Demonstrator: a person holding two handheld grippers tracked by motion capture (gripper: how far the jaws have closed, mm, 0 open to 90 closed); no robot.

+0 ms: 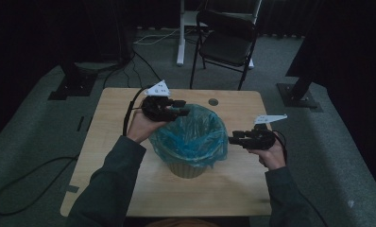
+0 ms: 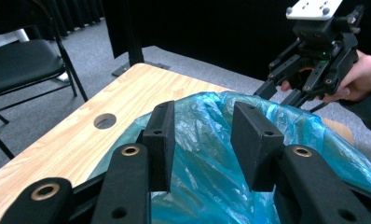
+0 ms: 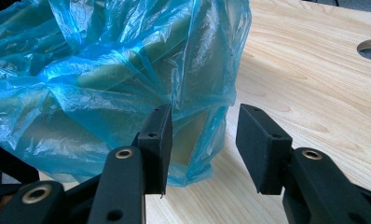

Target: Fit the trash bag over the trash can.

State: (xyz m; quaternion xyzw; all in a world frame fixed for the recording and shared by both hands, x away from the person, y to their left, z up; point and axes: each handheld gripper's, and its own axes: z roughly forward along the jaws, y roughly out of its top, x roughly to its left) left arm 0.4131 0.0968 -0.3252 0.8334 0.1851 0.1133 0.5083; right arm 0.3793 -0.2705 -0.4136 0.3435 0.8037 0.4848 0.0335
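Round tan wastebasket (image 1: 188, 168) upright on tabletop (image 1: 110, 142), mouth up, lined with crinkled translucent blue plastic bag (image 1: 191, 135). Left gripper (image 1: 179, 109) and right gripper (image 1: 234, 140): jaws wide, empty.

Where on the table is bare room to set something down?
Bare wood lies along the near edge of the light wooden table, in front of the bin lined with a blue plastic bag, and at the far right corner beside the round hole. Beside the bin both hand-held grippers crowd it.
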